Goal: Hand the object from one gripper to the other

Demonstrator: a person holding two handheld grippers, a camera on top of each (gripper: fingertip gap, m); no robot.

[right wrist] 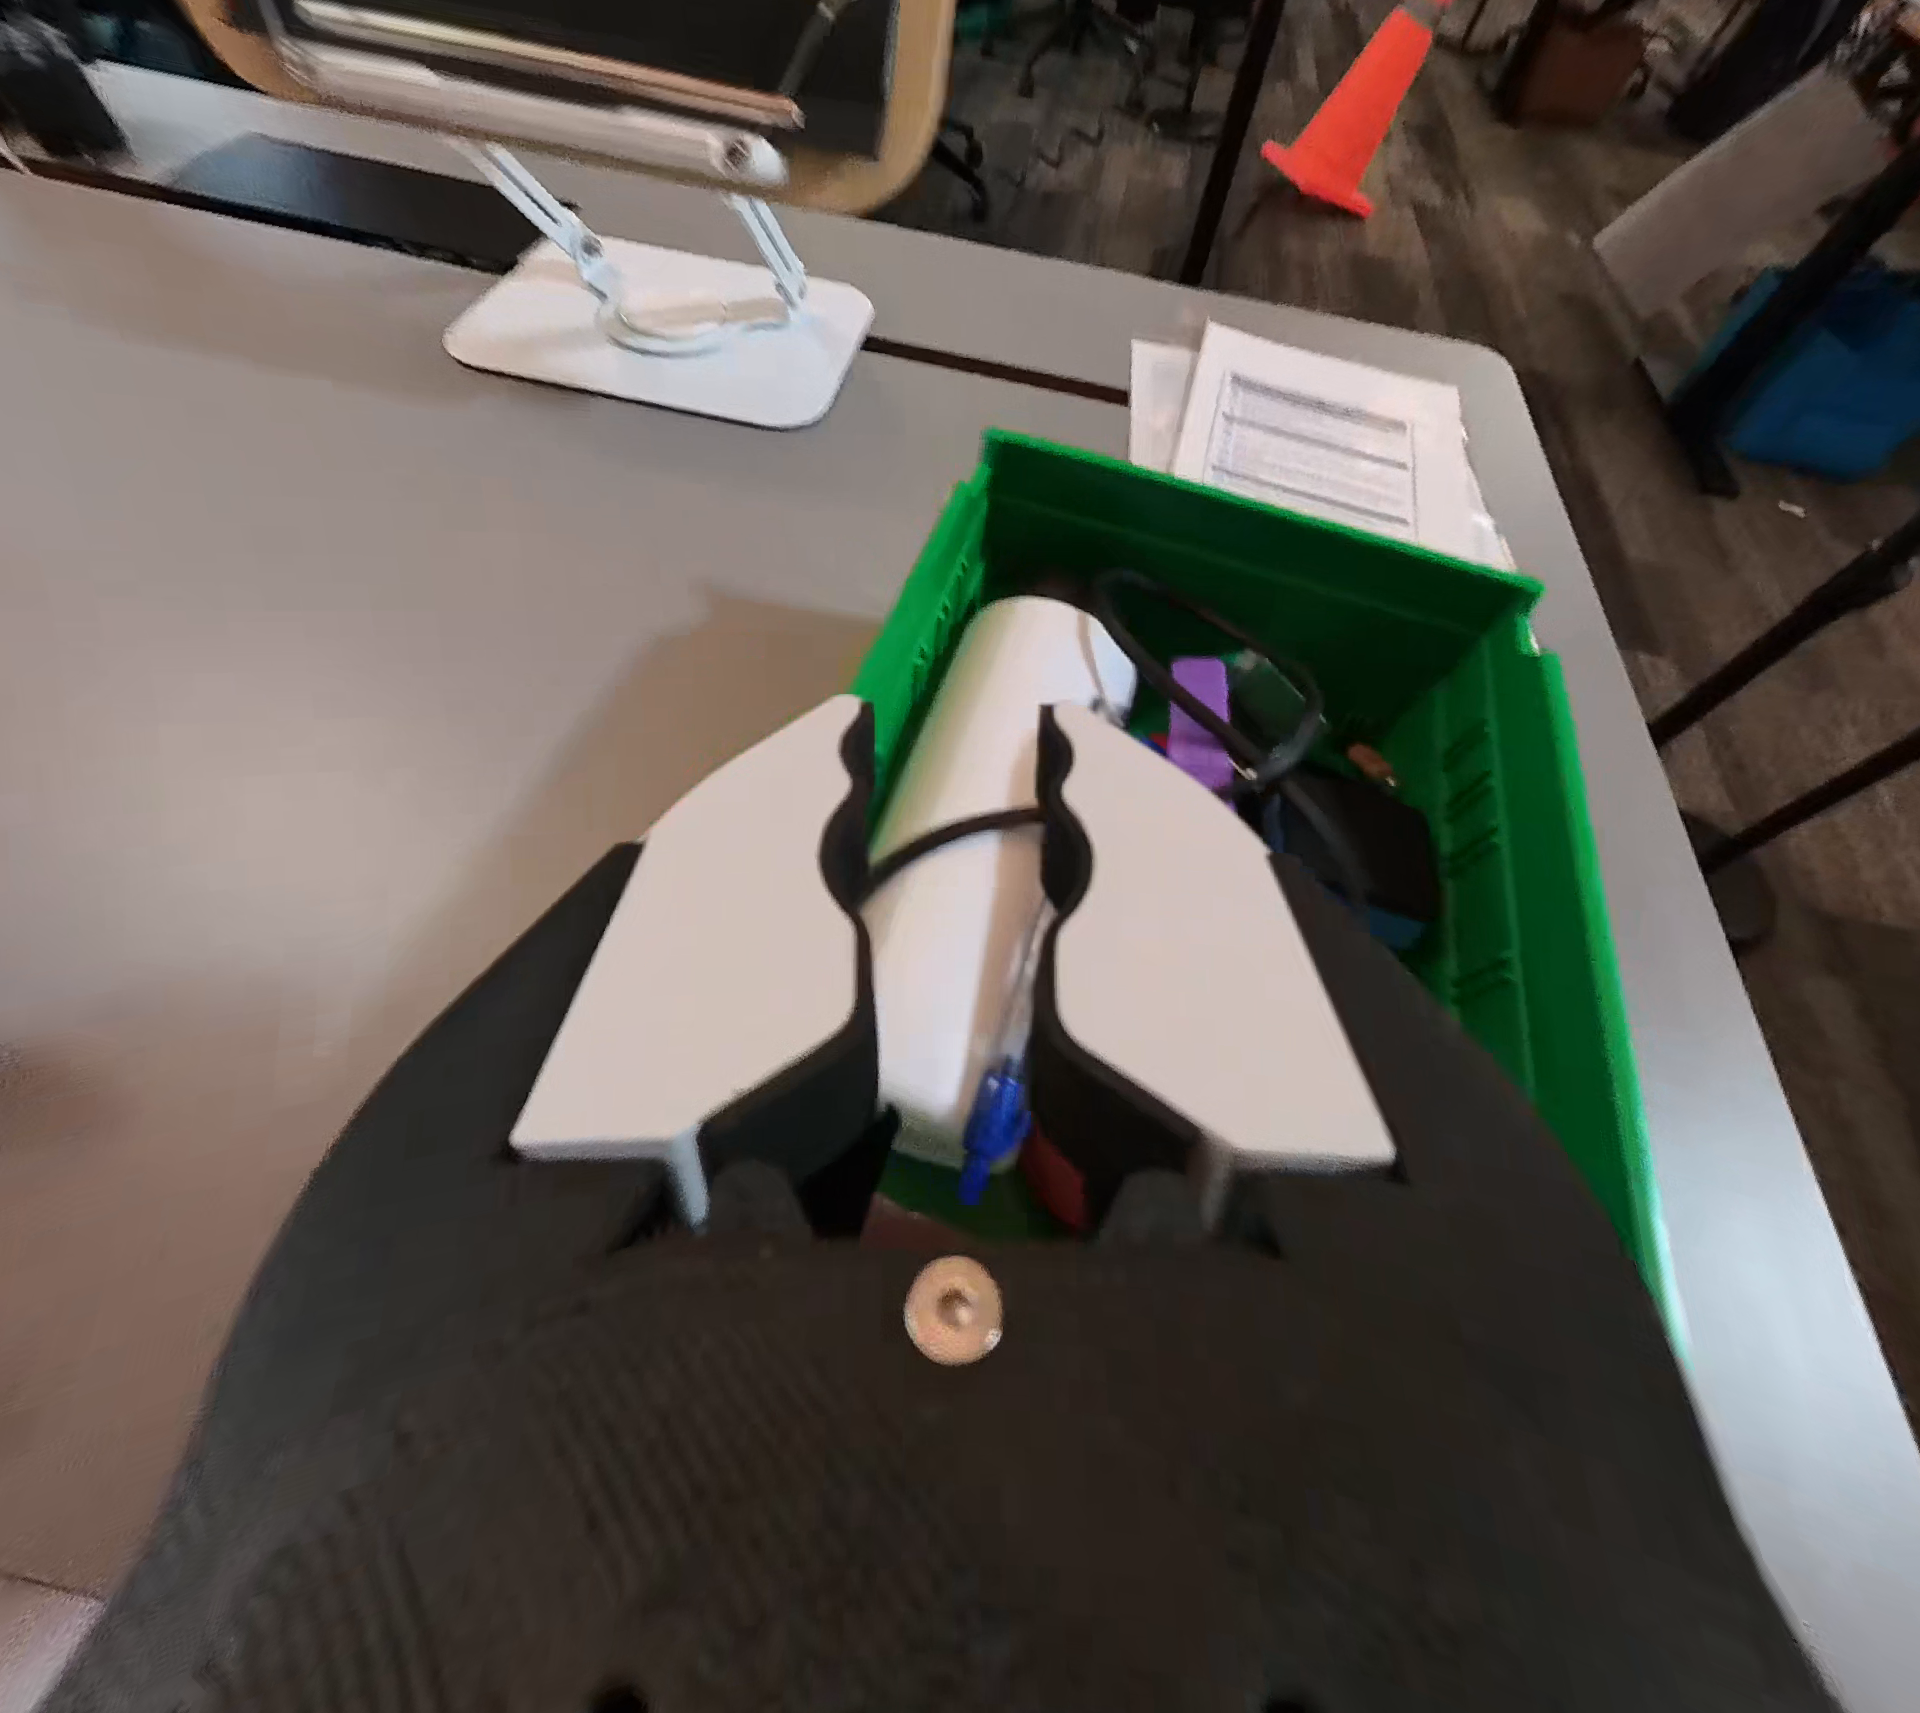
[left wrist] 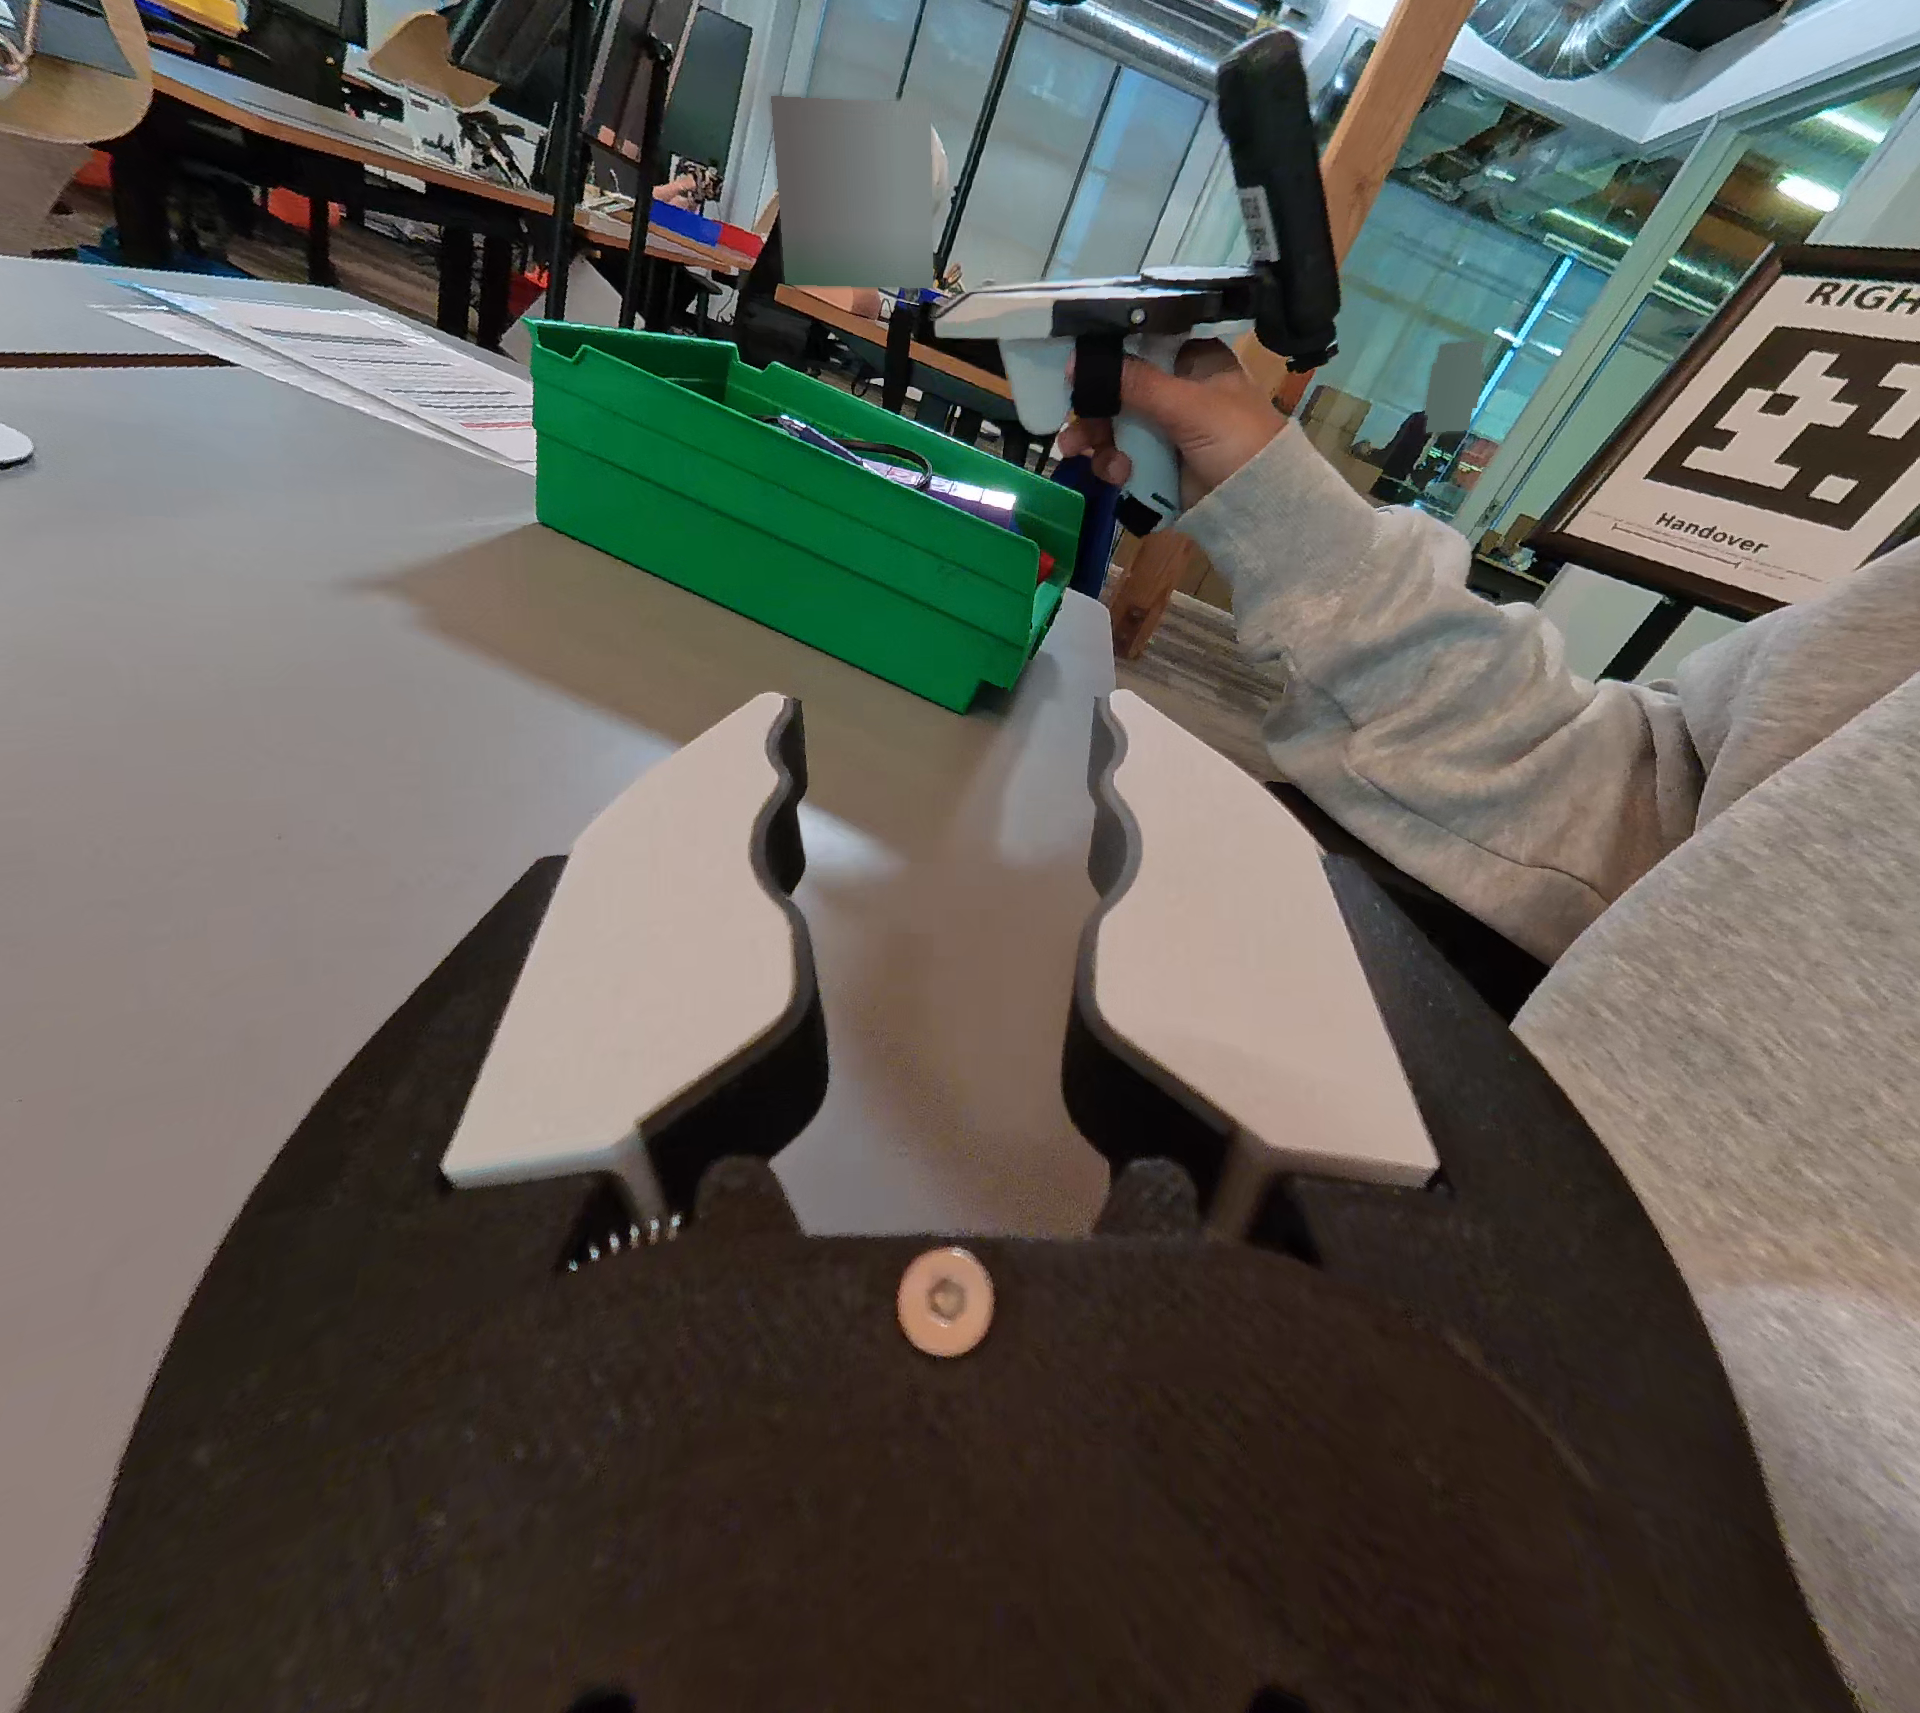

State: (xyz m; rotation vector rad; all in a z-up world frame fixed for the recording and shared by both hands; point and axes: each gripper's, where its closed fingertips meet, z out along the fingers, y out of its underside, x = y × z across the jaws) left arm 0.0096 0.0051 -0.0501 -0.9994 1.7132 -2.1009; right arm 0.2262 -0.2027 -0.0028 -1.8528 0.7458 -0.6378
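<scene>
A green bin (right wrist: 1247, 551) stands near the right edge of the grey table (right wrist: 416, 624). It holds a white roll (right wrist: 966, 936) with a black band round it, a blue-capped clear tube (right wrist: 997, 1113), a purple item (right wrist: 1200, 707) and a black cable (right wrist: 1283, 697). My right gripper (right wrist: 951, 723) is open and empty, looking down into the bin with the roll showing between its fingers. In the left wrist view it (left wrist: 951, 313) hangs well above the bin (left wrist: 727, 510), held by a hand. My left gripper (left wrist: 948, 707) is open and empty, low over the table, short of the bin.
A white tablet stand (right wrist: 665, 333) sits at the back of the table, and papers (right wrist: 1309, 448) lie behind the bin. A grey-sleeved arm (left wrist: 1455, 707) reaches in from the right. A framed marker sign (left wrist: 1787, 437) stands to the right, and an orange cone (right wrist: 1361, 74) is on the floor.
</scene>
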